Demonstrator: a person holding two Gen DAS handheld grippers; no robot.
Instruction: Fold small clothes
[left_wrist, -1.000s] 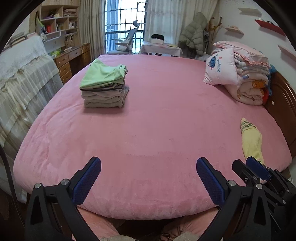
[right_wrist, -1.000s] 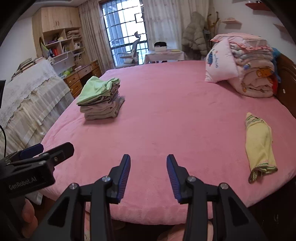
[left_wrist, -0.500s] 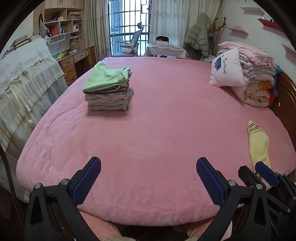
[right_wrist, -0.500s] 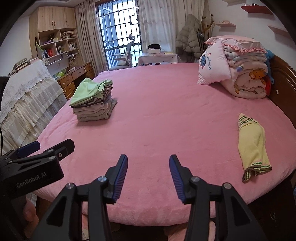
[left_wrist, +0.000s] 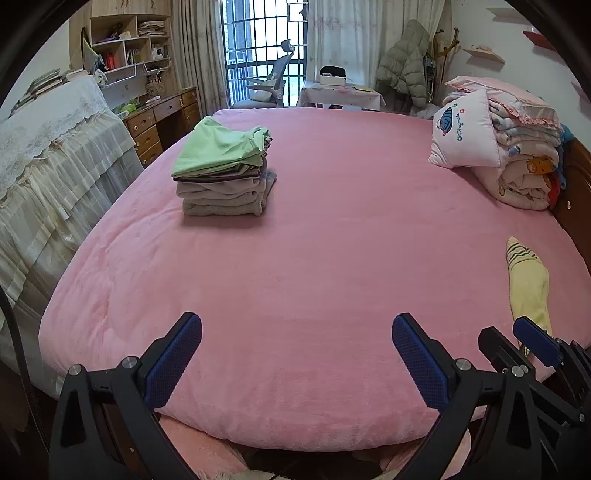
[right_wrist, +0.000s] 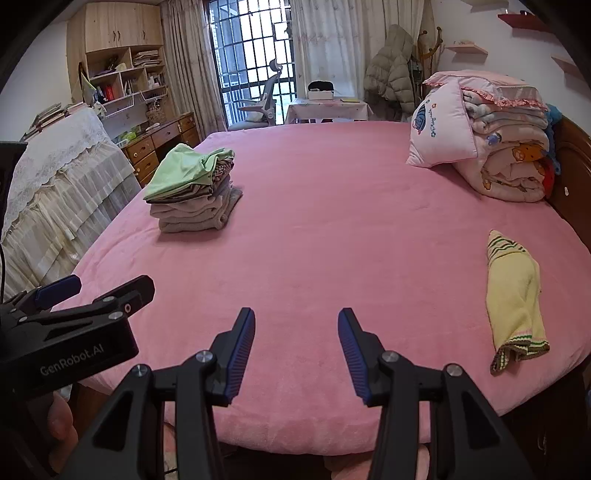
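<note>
A stack of folded clothes (left_wrist: 225, 173) with a light green piece on top sits on the pink bed's left far part; it also shows in the right wrist view (right_wrist: 194, 192). A yellow garment with striped cuffs (right_wrist: 511, 299) lies loosely folded near the bed's right edge, and shows in the left wrist view (left_wrist: 528, 288). My left gripper (left_wrist: 295, 354) is wide open and empty over the bed's near edge. My right gripper (right_wrist: 295, 347) is open and empty, to the left of the yellow garment. Each gripper shows at the side of the other's view.
The pink bed (left_wrist: 332, 258) fills both views. A pillow and folded quilts (right_wrist: 491, 147) are piled at the far right by the wooden headboard (right_wrist: 570, 173). A lace-covered piece of furniture (left_wrist: 55, 166) and a desk with drawers (left_wrist: 162, 122) stand left.
Both grippers have drawn back and lifted a little from the bed, so more of its near edge shows. The right gripper's jaws have opened slightly wider. The clothes have not moved.
</note>
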